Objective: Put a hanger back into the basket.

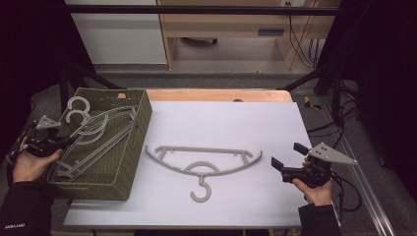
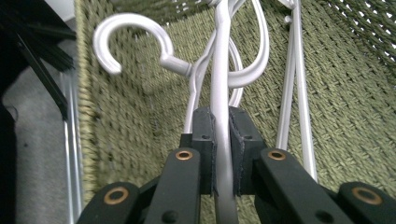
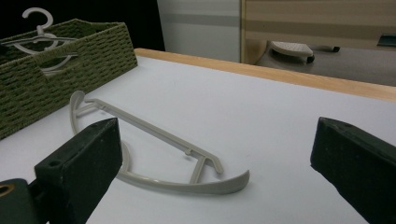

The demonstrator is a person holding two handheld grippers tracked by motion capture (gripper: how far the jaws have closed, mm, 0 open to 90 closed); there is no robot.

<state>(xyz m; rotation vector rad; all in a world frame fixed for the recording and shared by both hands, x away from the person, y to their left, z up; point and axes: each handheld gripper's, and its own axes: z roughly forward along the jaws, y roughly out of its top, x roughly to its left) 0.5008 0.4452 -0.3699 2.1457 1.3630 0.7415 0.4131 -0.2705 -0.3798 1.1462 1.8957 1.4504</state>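
Light, stiff and slick by the look, best pinched on a thin arm as now: white plastic hanger (image 2: 219, 70) clamped between left gripper (image 2: 223, 156) pads inside green woven basket (image 1: 140, 123) at frame left, right gripper (image 1: 290, 160) gaping idle lower right.

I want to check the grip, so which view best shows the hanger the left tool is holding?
The left gripper view: the left tool has its pads clamped on the white hanger in the woven basket. The high view shows it among other hangers, small. The right gripper view shows just hooks above the rim.
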